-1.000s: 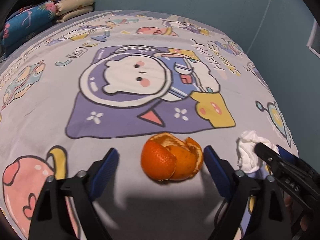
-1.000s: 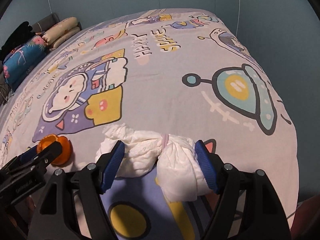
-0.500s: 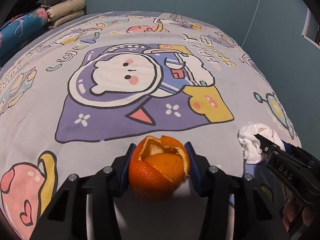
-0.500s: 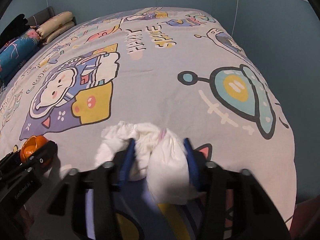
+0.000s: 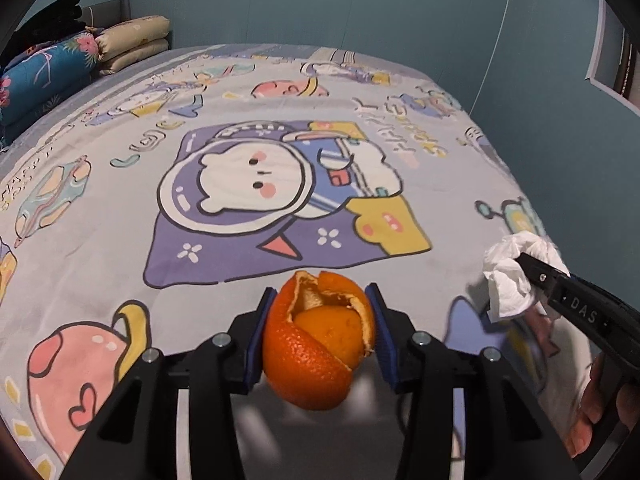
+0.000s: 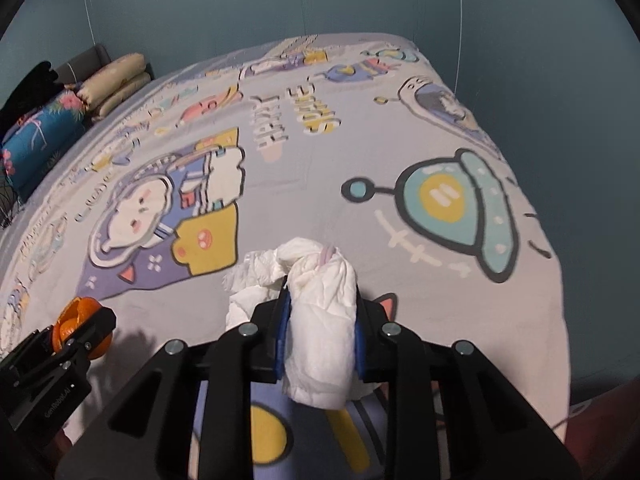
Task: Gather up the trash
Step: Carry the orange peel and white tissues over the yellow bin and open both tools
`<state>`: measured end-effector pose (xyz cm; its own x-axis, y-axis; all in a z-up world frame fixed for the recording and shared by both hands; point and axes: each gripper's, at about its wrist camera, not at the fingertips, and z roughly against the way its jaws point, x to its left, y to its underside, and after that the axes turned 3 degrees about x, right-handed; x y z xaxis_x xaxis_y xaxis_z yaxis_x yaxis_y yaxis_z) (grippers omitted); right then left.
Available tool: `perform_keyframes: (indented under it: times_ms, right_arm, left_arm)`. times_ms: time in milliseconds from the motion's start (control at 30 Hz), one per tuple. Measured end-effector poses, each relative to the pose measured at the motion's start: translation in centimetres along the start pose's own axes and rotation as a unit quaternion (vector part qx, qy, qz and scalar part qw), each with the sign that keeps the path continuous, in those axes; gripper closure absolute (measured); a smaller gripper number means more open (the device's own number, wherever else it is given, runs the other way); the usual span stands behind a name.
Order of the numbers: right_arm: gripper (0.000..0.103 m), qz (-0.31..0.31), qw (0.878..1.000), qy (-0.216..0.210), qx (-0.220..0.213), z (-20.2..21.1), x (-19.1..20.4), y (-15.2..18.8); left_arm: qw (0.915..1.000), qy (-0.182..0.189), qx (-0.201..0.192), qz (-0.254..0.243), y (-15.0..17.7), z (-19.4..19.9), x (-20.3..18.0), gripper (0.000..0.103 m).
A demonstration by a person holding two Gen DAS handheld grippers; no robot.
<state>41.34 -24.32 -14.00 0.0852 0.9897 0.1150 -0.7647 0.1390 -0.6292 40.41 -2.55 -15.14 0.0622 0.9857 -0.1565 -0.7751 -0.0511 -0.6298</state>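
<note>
- Orange peel (image 5: 320,344) sits pinched between the blue pads of my left gripper (image 5: 320,336); its jaws have just been closing, and the pads now press both sides of the rind
- White crumpled tissue (image 6: 320,320) is squeezed between the pads of my right gripper (image 6: 320,332), whose jaws have likewise just been closing, with a loose tail of paper spilling out to the left
- Both pieces look clear of the bed sheet (image 5: 120,248), near its front edge, the tissue towards the front right corner, the peel to its left
- Step in hand, as I judge it: pickup is done on both sides and the lift is under way
- Next I need somewhere to drop them; no bin shows in either view, so I would keep both grips firm and turn to look for one
- The peel is split and curled, so it could slip if I ease off
- Both my grippers tilt steeply down at the sheet, side by side, close together
</note>
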Motion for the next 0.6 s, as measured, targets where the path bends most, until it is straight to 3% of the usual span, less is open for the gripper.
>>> perform_keyframes:
  times_ms: [300, 600]
  right_arm:
    - [0.080, -0.014, 0.998, -0.022, -0.049, 8.1, -1.3, -0.2]
    - [0.080, -0.022, 0.995, -0.026, -0.089, 15.5, -3.1, 0.5]
  left_arm:
    - [0.9983, -0.003, -0.054, -0.023, -0.8, 6.4, -1.8, 0.061]
    - [0.9952, 0.023, -0.085, -0.041, -0.4, 12.7, -4.9, 0.061]
